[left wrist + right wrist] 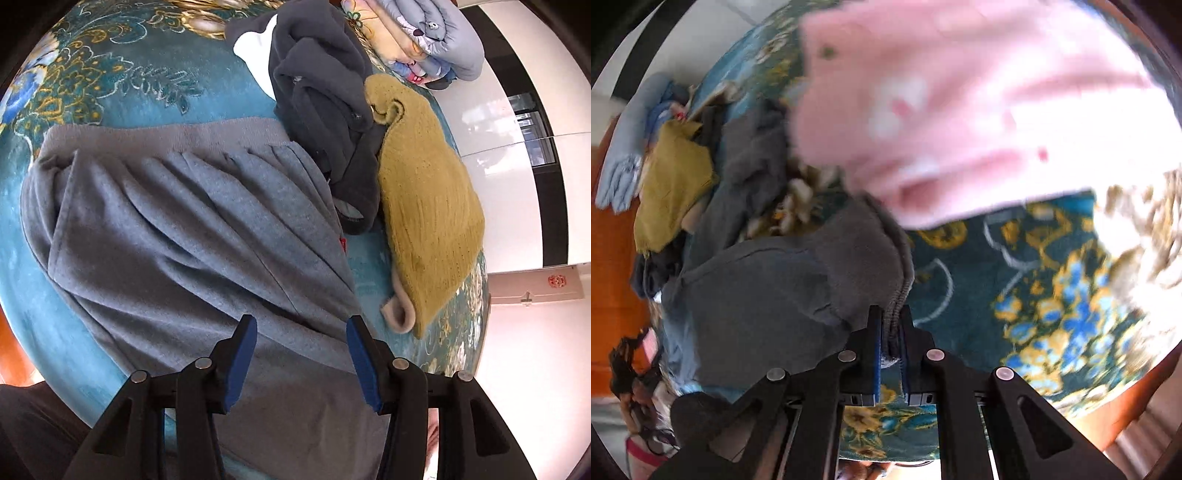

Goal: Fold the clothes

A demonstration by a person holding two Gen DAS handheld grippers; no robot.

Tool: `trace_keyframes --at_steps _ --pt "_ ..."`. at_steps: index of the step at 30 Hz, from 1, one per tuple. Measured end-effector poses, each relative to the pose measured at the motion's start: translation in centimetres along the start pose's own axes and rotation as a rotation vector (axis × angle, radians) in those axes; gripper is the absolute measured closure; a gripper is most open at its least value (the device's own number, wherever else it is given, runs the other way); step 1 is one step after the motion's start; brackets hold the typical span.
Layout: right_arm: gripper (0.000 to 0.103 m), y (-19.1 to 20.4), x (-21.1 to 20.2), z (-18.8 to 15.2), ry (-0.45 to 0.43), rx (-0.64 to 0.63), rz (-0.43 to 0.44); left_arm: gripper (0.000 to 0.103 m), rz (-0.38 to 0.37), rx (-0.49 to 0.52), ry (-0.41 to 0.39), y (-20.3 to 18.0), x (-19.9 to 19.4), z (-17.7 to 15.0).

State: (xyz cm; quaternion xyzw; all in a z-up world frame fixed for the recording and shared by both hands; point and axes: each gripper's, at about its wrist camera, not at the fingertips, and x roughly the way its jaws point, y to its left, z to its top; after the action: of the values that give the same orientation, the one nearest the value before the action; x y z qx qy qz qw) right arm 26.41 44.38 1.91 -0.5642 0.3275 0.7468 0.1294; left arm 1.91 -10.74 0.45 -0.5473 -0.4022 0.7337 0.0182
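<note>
A grey sweatshirt (184, 221) lies rumpled on the teal floral bedspread (110, 85), its ribbed hem (166, 133) at the far side. My left gripper (301, 323) hangs open just above the sweatshirt's near part, with nothing pinched between its blue pads. In the right wrist view the same grey sweatshirt (768, 295) is bunched up. My right gripper (890, 312) is shut on its gathered ribbed edge. A blurred pink garment (942, 110) lies beyond it on the bedspread (1034, 280).
A mustard knit (428, 214) and a dark grey garment (321, 92) lie to the right of the sweatshirt. A stack of folded light-blue clothes (436, 33) sits at the far edge. The bed ends at the right before a white wall (498, 147).
</note>
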Motion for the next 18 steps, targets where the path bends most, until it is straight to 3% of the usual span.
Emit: trace_keyframes --at_steps 2,4,6,11,15,18 --pt "0.089 3.1 -2.2 0.8 -0.068 -0.136 -0.007 0.049 -0.003 -0.006 -0.012 -0.1 0.2 -0.3" --pt "0.059 5.6 -2.4 2.2 -0.110 -0.212 0.009 0.049 -0.013 -0.020 -0.028 -0.2 0.4 -0.8" --pt "0.047 8.0 -2.1 3.7 -0.145 -0.275 0.031 0.048 -0.011 -0.018 -0.027 -0.2 0.9 -1.5" --pt "0.047 14.0 4.1 8.3 -0.095 -0.337 0.034 0.048 0.015 0.001 -0.002 0.3 1.7 -3.7" --pt "0.047 18.4 8.4 11.2 -0.089 -0.418 -0.056 0.048 0.028 -0.021 0.002 1.6 1.8 -5.0" --pt "0.047 20.1 10.4 14.1 -0.108 -0.402 -0.131 0.048 0.047 -0.018 -0.014 1.8 1.7 -5.4"
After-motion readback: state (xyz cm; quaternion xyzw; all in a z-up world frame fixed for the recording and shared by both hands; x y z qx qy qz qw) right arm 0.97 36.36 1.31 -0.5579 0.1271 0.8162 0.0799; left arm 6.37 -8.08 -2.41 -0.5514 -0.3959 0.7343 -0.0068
